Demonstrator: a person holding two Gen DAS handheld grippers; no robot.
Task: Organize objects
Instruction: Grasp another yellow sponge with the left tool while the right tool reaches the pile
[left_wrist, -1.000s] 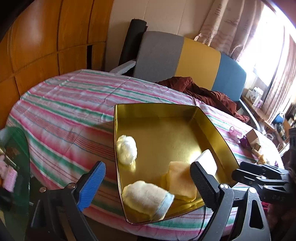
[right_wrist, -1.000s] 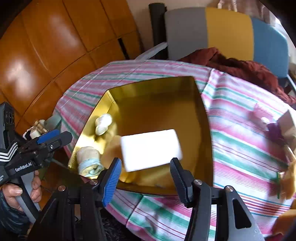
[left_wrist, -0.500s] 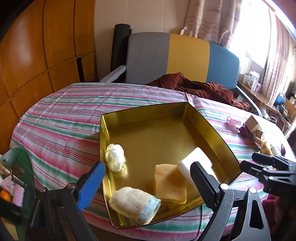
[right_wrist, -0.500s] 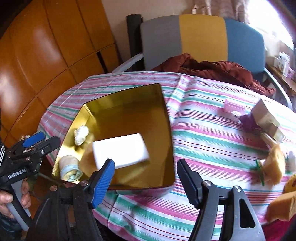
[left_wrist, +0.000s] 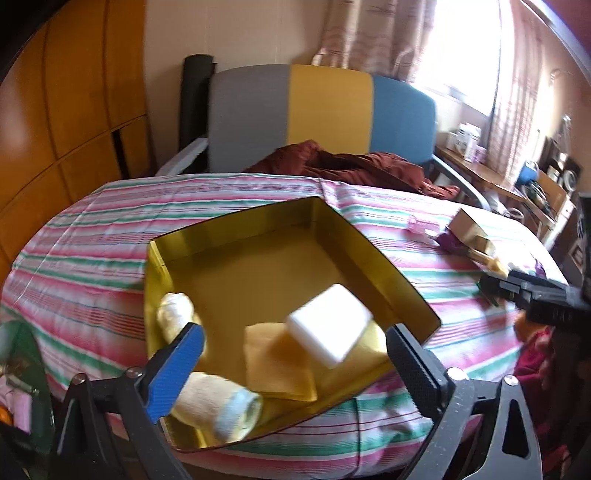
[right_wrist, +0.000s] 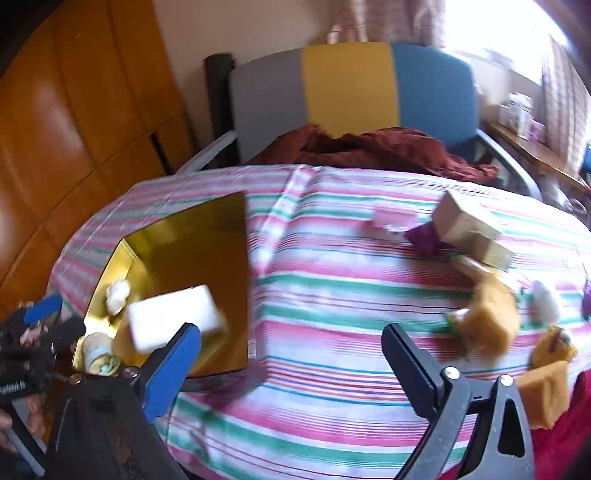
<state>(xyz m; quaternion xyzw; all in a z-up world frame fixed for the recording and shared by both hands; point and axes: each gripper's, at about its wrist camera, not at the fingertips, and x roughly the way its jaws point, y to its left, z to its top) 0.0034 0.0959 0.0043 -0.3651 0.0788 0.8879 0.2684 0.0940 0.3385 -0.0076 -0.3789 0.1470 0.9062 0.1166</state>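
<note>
Left hand-held gripper (left_wrist: 291, 356) spread wide and empty at 6 o'clock, right hand-held gripper (right_wrist: 291, 356) likewise released over the striped desk (right_wrist: 332, 295), white sponge (left_wrist: 327, 325) lay inside the gold tin (left_wrist: 391, 266), cardboard box (right_wrist: 465, 225) at 2 o'clock.

A round table (right_wrist: 325, 369) is wearing a striped cloth. A gold tray (right_wrist: 236, 295) is sitting on it. A brown box (right_wrist: 465, 225) and a yellow sponge (right_wrist: 491, 321) are lying to the right of the tray.
</note>
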